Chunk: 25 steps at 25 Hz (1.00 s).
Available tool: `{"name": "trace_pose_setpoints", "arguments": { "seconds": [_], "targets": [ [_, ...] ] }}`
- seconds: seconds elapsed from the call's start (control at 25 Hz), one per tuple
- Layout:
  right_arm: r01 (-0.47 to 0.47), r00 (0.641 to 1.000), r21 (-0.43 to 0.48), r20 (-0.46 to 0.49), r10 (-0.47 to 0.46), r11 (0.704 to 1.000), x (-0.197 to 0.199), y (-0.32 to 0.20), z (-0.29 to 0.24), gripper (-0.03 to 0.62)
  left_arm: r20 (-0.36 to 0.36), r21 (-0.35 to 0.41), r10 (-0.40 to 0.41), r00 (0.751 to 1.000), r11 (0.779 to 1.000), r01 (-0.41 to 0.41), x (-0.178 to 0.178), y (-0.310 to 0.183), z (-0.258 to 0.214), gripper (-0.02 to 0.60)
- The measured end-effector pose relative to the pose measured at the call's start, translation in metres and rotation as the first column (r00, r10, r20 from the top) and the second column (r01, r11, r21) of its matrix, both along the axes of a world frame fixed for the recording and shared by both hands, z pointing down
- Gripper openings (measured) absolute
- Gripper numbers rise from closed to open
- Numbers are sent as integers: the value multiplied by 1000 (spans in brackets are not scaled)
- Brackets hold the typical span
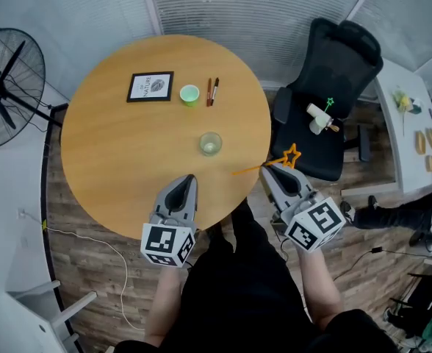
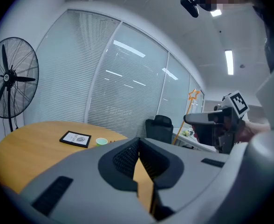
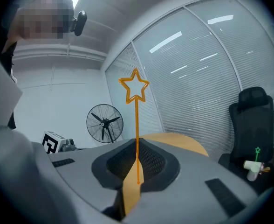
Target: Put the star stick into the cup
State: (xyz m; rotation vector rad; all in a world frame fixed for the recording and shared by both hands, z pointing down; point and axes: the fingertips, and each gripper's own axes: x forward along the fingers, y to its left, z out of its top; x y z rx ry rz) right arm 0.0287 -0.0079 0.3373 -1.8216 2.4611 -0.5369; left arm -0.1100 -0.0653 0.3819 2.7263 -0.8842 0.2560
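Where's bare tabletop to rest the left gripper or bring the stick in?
Bare wood: the left half of the table below the framed card, and the strip between the glass cup and the left gripper. Also right of the cup, where the right gripper holds the star stick. Crowded: the far row of card, green cup and pens.

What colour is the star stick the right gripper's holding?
Orange: the star stick shows best in the right gripper view.

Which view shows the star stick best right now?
Right gripper view: the star stick stands full length, pinched in the right tongs. Head view shows it as a thin line by the table edge; left gripper view catches only its star and upper shaft.
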Motion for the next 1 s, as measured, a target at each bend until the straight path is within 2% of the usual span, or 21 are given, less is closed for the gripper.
{"name": "trace_pose_setpoints", "arguments": {
  "seconds": [0.2,0.48,0.72,1.0],
  "targets": [
    [73,997,15,23,-73,997,3,-32,-1,26,22,-1,-72,997,997,72,-2,-17,0,-2],
    [187,981,16,47,-188,982,17,-81,4,26,49,2,-167,985,986,167,13,-46,-1,-2],
    [288,955,6,70,-288,958,27,-121,14,26,65,-5,-264,962,964,265,23,-68,1,-2],
    [405,911,-24,91,-401,914,35,-155,28,26,85,-21,-368,926,928,371,37,-86,10,-2]
  ]
}}
